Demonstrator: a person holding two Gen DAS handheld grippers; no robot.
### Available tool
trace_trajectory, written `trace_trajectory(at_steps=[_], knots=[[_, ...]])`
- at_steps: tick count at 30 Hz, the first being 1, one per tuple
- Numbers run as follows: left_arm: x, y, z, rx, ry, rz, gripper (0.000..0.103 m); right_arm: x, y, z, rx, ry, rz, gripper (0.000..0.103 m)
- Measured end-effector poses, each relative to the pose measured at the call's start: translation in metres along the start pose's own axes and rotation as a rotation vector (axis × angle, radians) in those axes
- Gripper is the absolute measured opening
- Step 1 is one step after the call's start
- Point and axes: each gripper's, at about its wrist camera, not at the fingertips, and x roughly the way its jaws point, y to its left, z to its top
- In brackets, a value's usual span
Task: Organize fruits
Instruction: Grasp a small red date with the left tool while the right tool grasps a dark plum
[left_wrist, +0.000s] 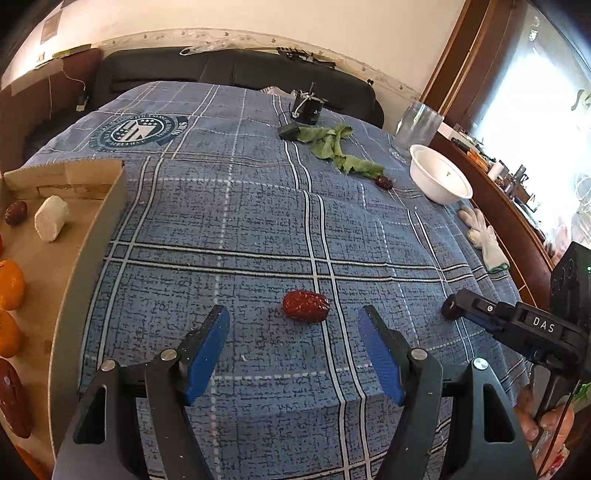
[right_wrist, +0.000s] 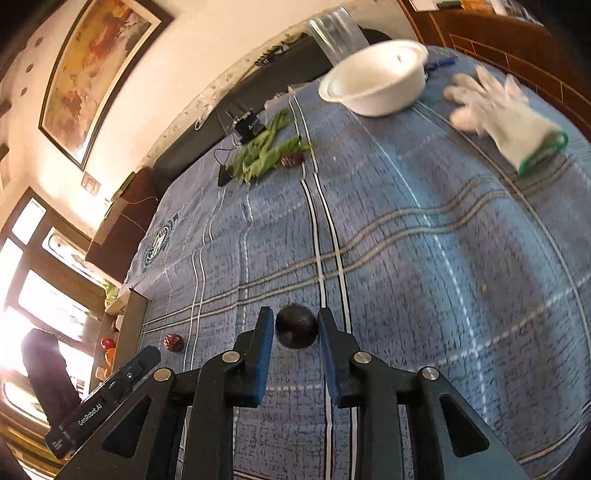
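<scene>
A red date lies on the blue checked cloth, just beyond my left gripper, which is open and empty; the date also shows in the right wrist view. My right gripper is shut on a dark round fruit and holds it just above the cloth; it shows at the right of the left wrist view. Another dark red date lies by the green leaves. A cardboard tray at the left holds a date, oranges and a white block.
A white bowl and a glass jar stand at the far right. A white glove lies near the table's right edge. A small black device sits at the far side. A dark sofa is behind the table.
</scene>
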Motion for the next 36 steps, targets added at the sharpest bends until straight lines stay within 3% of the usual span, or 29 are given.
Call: trace_trajectory(at_steps=[6, 15, 18, 20, 21, 25, 36], knots=[[0.004, -0.006, -0.001, 0.031, 0.000, 0.005, 0.071, 0.004, 0.006, -0.003, -0.021, 0.006, -0.010, 0.030], [0.012, -0.010, 0.001, 0.057, 0.029, -0.005, 0.070, 0.006, 0.036, -0.014, -0.212, -0.029, -0.164, 0.033], [0.013, -0.012, 0.001, 0.065, 0.028, -0.005, 0.051, 0.007, 0.038, -0.016, -0.239, -0.029, -0.197, 0.033], [0.015, -0.013, 0.000, 0.073, 0.032, -0.007, 0.028, 0.010, 0.038, -0.017, -0.251, -0.020, -0.214, 0.033], [0.016, -0.013, 0.000, 0.074, 0.034, -0.010, 0.026, 0.010, 0.039, -0.018, -0.265, -0.025, -0.229, 0.032], [0.014, -0.012, 0.000, 0.068, 0.024, -0.018, 0.026, 0.010, 0.047, -0.023, -0.320, -0.042, -0.278, 0.025], [0.004, -0.006, -0.001, 0.038, -0.010, -0.035, 0.026, 0.004, 0.051, -0.026, -0.321, -0.101, -0.306, 0.025]])
